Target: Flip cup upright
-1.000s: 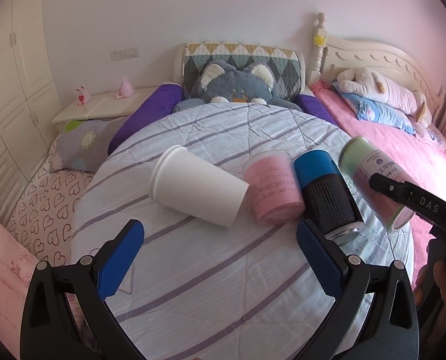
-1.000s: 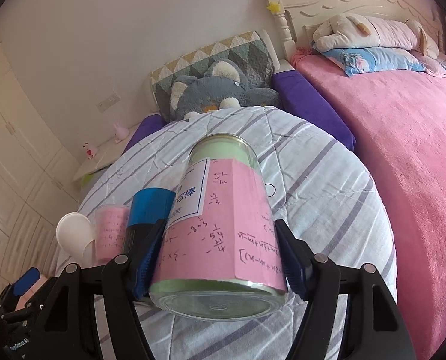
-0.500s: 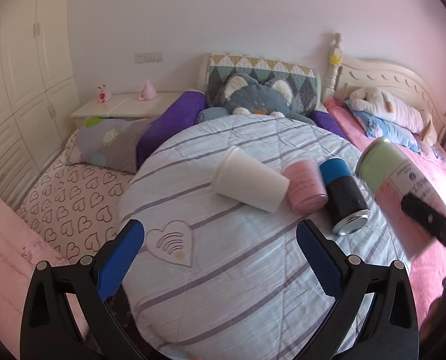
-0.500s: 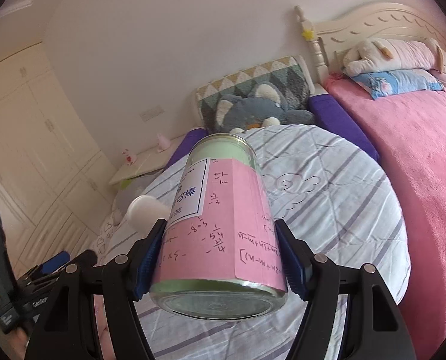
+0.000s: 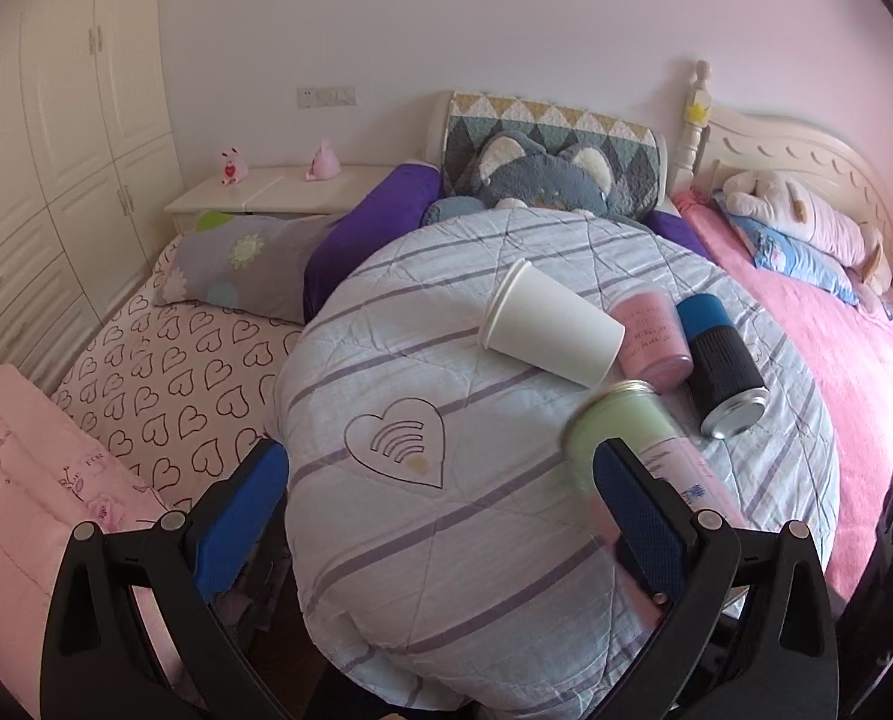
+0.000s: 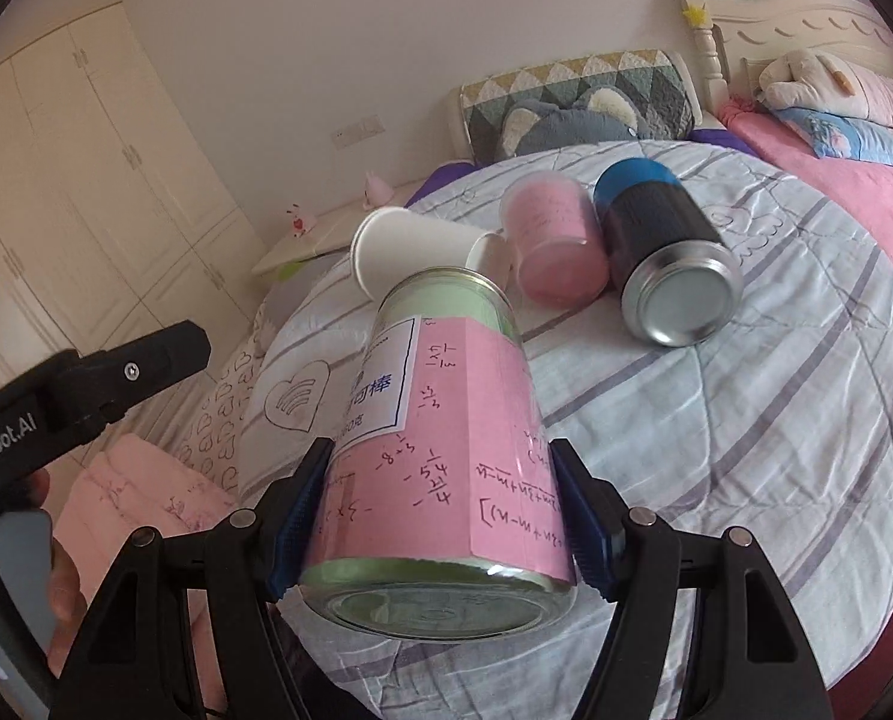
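Note:
My right gripper point(image 6: 446, 510) is shut on a green jar with a pink paper label point(image 6: 440, 444), held tilted above the round striped table point(image 6: 746, 420). The jar also shows in the left wrist view point(image 5: 620, 438), blurred, behind the right finger. On the table lie a white paper cup point(image 5: 548, 324) point(image 6: 410, 252), a pink cup point(image 5: 653, 336) point(image 6: 557, 240) and a black can with a blue end point(image 5: 722, 360) point(image 6: 662, 252), all on their sides. My left gripper point(image 5: 440, 516) is open and empty over the table's near left edge.
The round table point(image 5: 446, 540) has a quilted cover with a heart motif point(image 5: 398, 444). Beds lie left point(image 5: 176, 360) and right point(image 5: 854, 360). A grey plush pillow point(image 5: 542, 180) sits behind. The left gripper's body point(image 6: 86, 384) shows at left in the right wrist view.
The right gripper has carried the jar left and down over the table, toward the left gripper. The left gripper has pulled back and left, so the lying cups look farther away.

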`<state>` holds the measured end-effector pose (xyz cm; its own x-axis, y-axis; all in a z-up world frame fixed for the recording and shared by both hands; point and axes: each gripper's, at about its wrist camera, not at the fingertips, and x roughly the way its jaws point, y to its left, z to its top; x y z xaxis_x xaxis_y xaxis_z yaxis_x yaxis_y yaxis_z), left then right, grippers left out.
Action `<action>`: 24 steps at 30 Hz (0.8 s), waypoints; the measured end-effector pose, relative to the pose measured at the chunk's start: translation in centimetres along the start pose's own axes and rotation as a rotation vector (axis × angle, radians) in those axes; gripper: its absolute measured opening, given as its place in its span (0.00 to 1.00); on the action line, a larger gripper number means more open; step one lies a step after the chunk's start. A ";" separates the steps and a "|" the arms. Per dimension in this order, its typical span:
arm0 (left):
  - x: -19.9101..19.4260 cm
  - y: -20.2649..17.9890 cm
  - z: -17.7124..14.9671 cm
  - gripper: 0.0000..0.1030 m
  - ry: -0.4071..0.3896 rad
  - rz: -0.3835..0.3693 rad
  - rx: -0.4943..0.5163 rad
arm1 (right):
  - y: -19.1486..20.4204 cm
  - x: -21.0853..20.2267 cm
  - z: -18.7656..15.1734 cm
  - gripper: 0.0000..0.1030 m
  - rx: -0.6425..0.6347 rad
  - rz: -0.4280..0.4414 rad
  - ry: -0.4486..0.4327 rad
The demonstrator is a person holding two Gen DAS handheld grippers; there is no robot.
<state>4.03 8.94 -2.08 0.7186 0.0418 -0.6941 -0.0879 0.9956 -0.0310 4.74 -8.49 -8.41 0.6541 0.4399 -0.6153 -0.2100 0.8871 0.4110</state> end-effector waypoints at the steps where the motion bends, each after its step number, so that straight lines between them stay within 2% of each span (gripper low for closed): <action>1: 0.2 -0.3 0.0 1.00 0.008 -0.002 0.007 | -0.1 0.2 0.0 0.69 0.009 0.013 0.001; 4: 0.4 -1.0 0.0 1.00 0.010 -0.003 0.012 | -0.2 0.3 0.1 0.71 -0.003 0.014 0.032; 5: 0.5 -1.2 0.0 1.00 0.018 -0.009 0.015 | 0.1 -0.1 0.0 0.79 -0.010 0.015 0.023; 6: 0.5 -1.4 0.0 1.00 0.022 -0.013 0.017 | 0.0 -0.5 0.2 0.80 -0.022 0.007 0.013; 16: 0.3 -4.6 -0.5 1.00 0.052 -0.033 0.042 | -1.4 -4.1 1.2 0.80 -0.094 -0.037 -0.071; 20: 0.8 -6.2 -0.7 1.00 0.075 -0.049 0.034 | -2.6 -5.3 1.8 0.80 -0.131 -0.117 -0.103; 24: 1.9 -7.6 -0.8 1.00 0.100 -0.033 0.041 | -4.2 -5.6 2.3 0.80 -0.148 -0.194 -0.119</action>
<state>5.52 1.37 -3.76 0.6480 0.0030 -0.7616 -0.0362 0.9990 -0.0269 3.61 -15.00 -5.17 0.7712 0.2483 -0.5862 -0.1710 0.9678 0.1849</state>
